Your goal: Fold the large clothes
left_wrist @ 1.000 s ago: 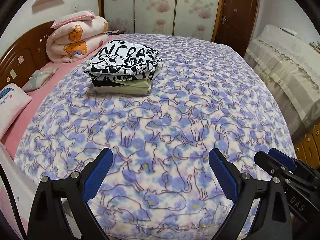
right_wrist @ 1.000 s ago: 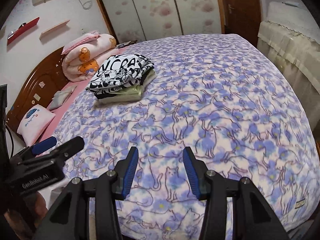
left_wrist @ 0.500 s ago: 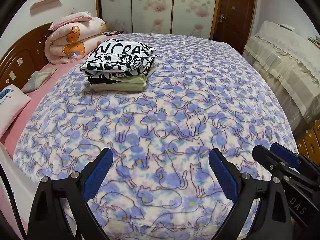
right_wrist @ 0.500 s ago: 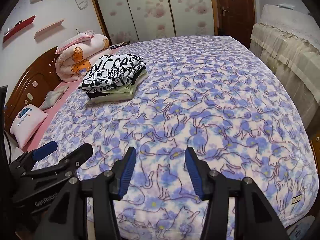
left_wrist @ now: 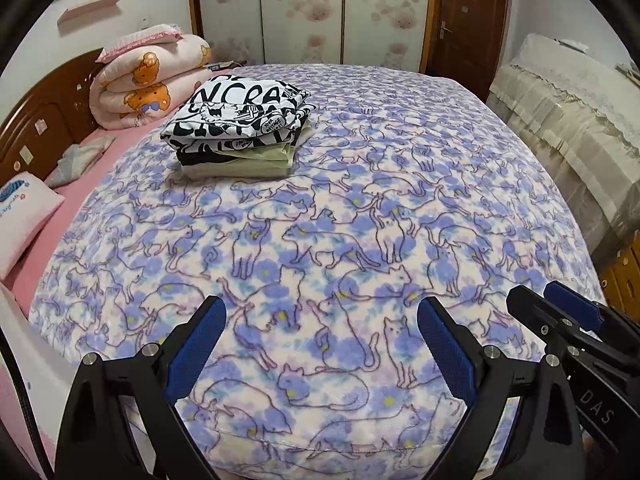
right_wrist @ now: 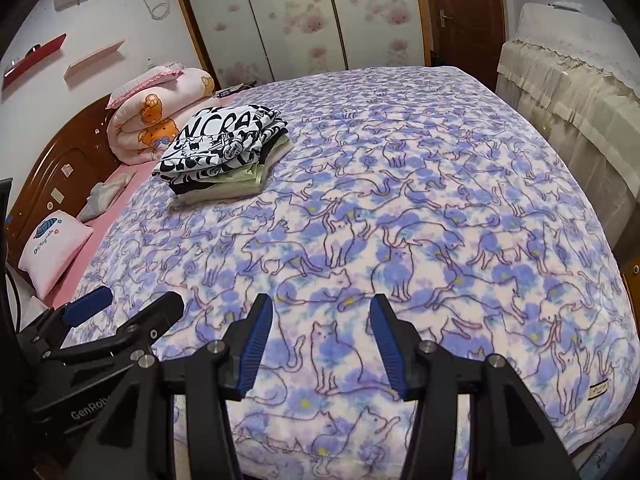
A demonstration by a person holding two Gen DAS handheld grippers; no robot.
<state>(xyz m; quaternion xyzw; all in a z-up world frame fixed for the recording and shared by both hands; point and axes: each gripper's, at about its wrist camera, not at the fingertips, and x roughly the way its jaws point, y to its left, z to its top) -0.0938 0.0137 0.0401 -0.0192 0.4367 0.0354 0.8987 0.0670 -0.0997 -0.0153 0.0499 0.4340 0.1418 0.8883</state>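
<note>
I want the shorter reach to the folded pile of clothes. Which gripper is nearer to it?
Left, though only slightly. The left gripper hangs open over the bed's near edge, the pile of clothes ahead and to its left. The right gripper, also open, sits further right.

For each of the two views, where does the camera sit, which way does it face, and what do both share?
Left wrist: behind the open left gripper, looking across the cat-print blanket; the right gripper shows at right.
Right wrist: behind the open right gripper, facing likewise; the left gripper shows at left.
Shared: the blanket, the stack of folded clothes, the rolled quilt and the door.
</note>
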